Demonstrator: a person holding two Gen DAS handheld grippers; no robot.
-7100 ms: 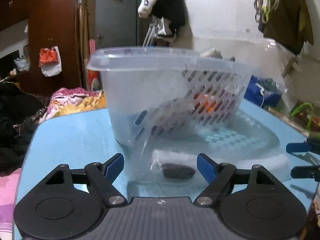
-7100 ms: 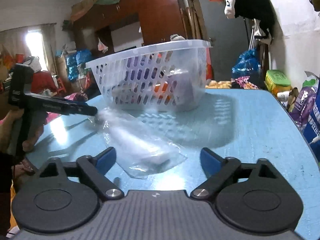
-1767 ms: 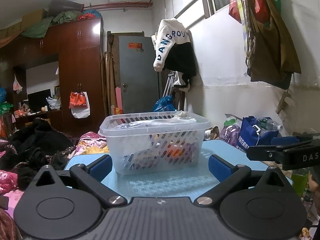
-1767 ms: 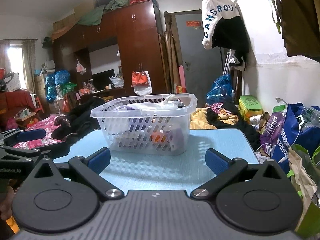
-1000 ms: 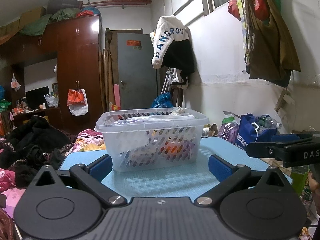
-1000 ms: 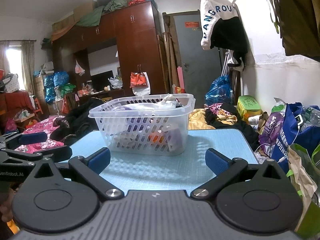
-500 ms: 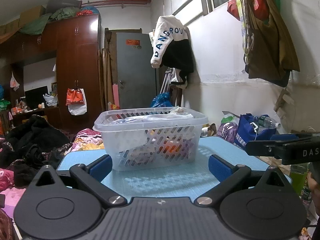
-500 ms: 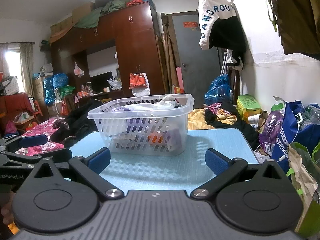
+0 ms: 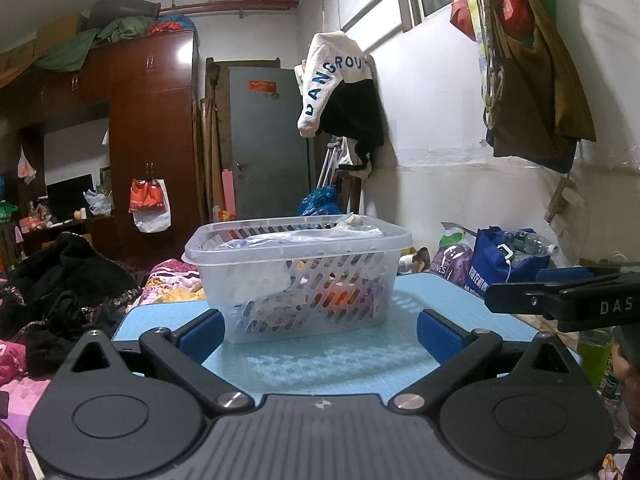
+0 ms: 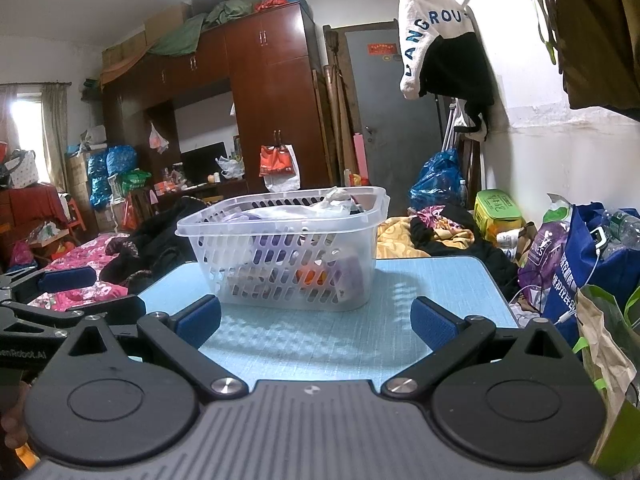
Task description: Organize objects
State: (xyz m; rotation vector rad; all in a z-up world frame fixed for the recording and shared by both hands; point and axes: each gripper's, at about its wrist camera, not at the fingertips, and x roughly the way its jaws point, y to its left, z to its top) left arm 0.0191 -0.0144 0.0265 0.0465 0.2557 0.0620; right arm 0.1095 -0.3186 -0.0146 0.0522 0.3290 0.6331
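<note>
A clear slotted plastic basket [image 9: 298,280] [image 10: 280,268] stands on the light blue table [image 9: 340,360] [image 10: 340,344]. Clear bags [image 9: 304,238] and small orange and purple items fill it up to the rim. My left gripper [image 9: 319,334] is open and empty, held back near the table's front edge, apart from the basket. My right gripper [image 10: 316,322] is open and empty too, at about the same distance. The right gripper's side shows at the right edge of the left wrist view, and the left gripper's side at the left edge of the right wrist view.
Dark clothes and pink bedding [image 9: 60,292] lie left of the table. Blue and purple shopping bags [image 10: 580,256] and a green-edged paper bag [image 10: 608,360] stand on the floor to the right. A wardrobe [image 10: 256,100] and a grey door [image 9: 268,144] are behind.
Both grippers have drawn a little further back and the view has shifted slightly. Seven seconds ago a clear bag lay on the table between them; it now lies in the basket.
</note>
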